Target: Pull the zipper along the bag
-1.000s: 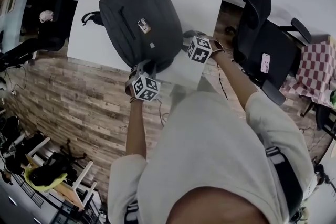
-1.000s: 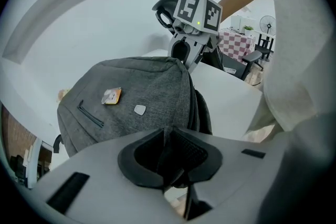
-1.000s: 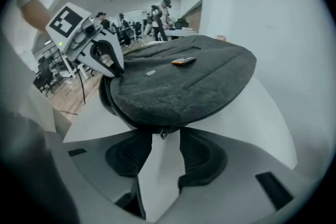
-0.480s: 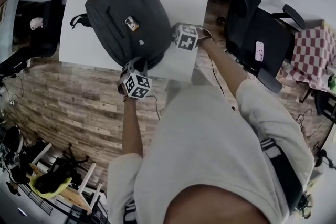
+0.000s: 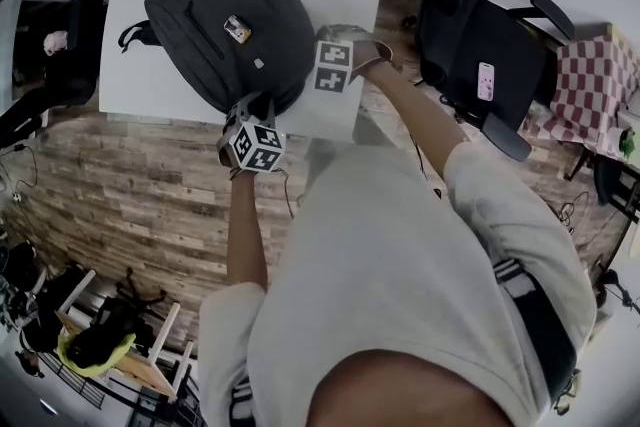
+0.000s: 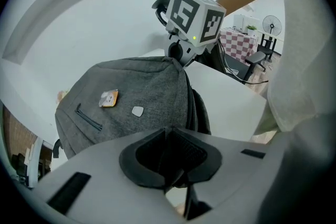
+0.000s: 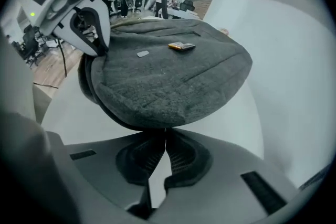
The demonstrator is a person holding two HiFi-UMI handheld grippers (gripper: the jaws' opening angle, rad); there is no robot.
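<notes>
Head view: right gripper point(image 7: 166, 135) jaws just closed at the domed, felted bag point(image 5: 268, 20); left gripper point(image 6: 167, 138) pinches its edge.

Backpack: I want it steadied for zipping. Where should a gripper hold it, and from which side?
I'd pinch the backpack at its thin near rim beside the zipper, coming steeply down from the table's front edge; its domed face lies flat and offers nothing to pinch.
</notes>
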